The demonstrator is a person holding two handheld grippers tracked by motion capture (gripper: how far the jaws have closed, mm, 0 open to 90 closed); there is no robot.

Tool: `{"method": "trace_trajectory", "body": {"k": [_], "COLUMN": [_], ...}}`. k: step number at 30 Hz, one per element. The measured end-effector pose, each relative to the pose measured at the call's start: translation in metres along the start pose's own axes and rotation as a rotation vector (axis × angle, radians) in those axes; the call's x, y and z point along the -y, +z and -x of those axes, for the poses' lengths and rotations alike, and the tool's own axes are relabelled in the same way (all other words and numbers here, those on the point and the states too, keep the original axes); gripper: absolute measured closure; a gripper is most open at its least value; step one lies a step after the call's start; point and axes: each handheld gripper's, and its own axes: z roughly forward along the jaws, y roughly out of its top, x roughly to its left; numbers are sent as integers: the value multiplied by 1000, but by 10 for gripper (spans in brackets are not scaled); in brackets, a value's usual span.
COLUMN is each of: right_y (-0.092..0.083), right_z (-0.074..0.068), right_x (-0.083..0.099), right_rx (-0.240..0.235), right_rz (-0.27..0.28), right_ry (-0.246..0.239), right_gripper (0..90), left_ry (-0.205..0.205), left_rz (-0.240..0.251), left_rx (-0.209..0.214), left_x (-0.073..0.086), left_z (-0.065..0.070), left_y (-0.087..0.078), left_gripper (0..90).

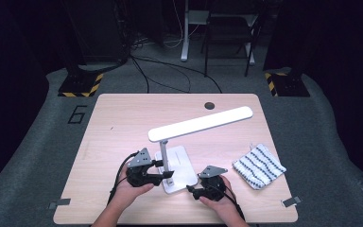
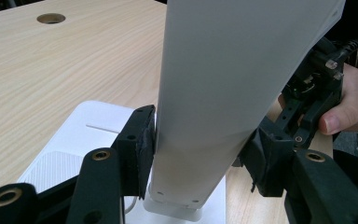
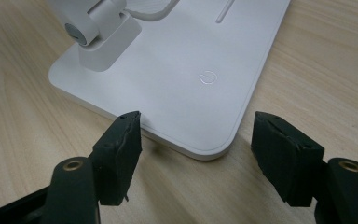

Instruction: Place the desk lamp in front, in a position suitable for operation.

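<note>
A white desk lamp stands on the wooden table, its long head bar (image 1: 201,123) slanting up to the right above its flat base (image 1: 182,161). My left gripper (image 1: 167,175) straddles the lamp's upright stem (image 2: 214,93) just above the base. Its jaws are open, with the left pad (image 2: 144,149) right at one edge of the stem and the right pad (image 2: 261,158) close by the other. My right gripper (image 3: 196,154) is open and holds nothing. It hovers low over the near corner of the base (image 3: 177,93), by the power symbol (image 3: 208,77).
A blue-and-white striped cloth (image 1: 259,165) lies folded at the right of the table (image 1: 123,118). A round cable hole (image 1: 210,105) sits near the far edge. In the left gripper view the other hand (image 2: 349,107) shows behind the stem.
</note>
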Motion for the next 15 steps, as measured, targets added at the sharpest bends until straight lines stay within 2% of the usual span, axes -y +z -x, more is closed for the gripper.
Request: {"method": "trace_trajectory", "body": {"k": [5, 8, 9, 10, 15], "right_y": [0, -2, -2, -6, -15], "right_z": [1, 1, 1, 4, 9], "right_x": [0, 0, 0, 1, 1], "right_rx": [0, 5, 5, 5, 21], "right_rz": [2, -4, -4, 15, 37], "right_ry": [-3, 5, 5, 2, 28], "right_gripper": [331, 342, 342, 343, 345], "left_ry": [0, 22, 22, 34, 35], "left_rz": [2, 8, 8, 7, 2], "left_rx": [8, -27, -27, -38, -49], "left_x": [1, 1, 1, 2, 3], "left_z": [-1, 3, 3, 5, 8], "left_y": [1, 1, 1, 0, -3], "left_gripper": [483, 500, 503, 504, 509]}}
